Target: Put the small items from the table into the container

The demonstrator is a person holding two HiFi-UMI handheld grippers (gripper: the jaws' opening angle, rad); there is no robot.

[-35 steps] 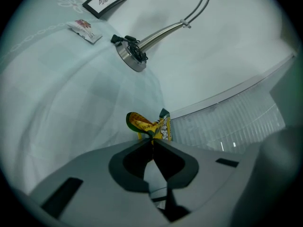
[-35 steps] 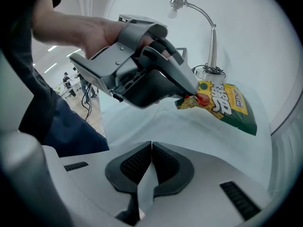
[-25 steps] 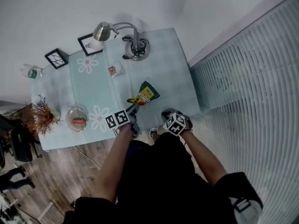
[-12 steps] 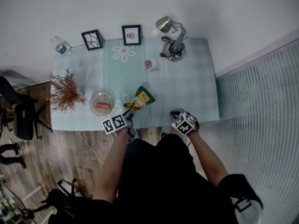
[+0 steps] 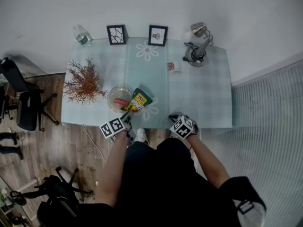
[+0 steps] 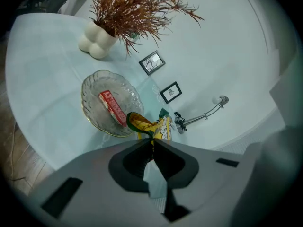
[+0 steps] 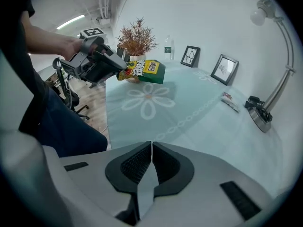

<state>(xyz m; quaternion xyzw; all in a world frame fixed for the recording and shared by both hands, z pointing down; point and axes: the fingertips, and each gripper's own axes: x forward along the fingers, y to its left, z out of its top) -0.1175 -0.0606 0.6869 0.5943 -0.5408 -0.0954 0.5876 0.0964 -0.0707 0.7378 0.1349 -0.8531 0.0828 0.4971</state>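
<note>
I see the person standing at the lower edge of the table (image 5: 208, 98), which has a pale blue cloth with white flowers on it. The left gripper (image 6: 152, 143) has its tongs pinching one corner of a yellow and green snack packet (image 6: 150, 126). In the left gripper view the packet sticks out from the tips at the middle of the frame, and its far end reaches over the rim of the glass bowl (image 6: 92, 86). The right gripper view shows this packet lifted off the cloth, in the upper left of the frame. Inside the bowl lies a red wrapped bar (image 6: 112, 109).

The right gripper (image 7: 151, 148) has its tongs pressed together with nothing between them. In the head view it is at the near edge of the table, lower centre, to the right of the left gripper and well apart from the bowl.

A small flat packet (image 5: 173, 66) (its print is too small to read) lies on the cloth in the upper right part of the head view, just beside the base of the desk lamp (image 5: 198, 51). Along the top edge of the table stand a water bottle (image 5: 82, 35), a first picture frame (image 5: 116, 34) and a second picture frame (image 5: 157, 35). A dried plant (image 5: 85, 82) stands just left of the bowl. An office chair (image 5: 23, 103) is on the wooden floor at the left border.
</note>
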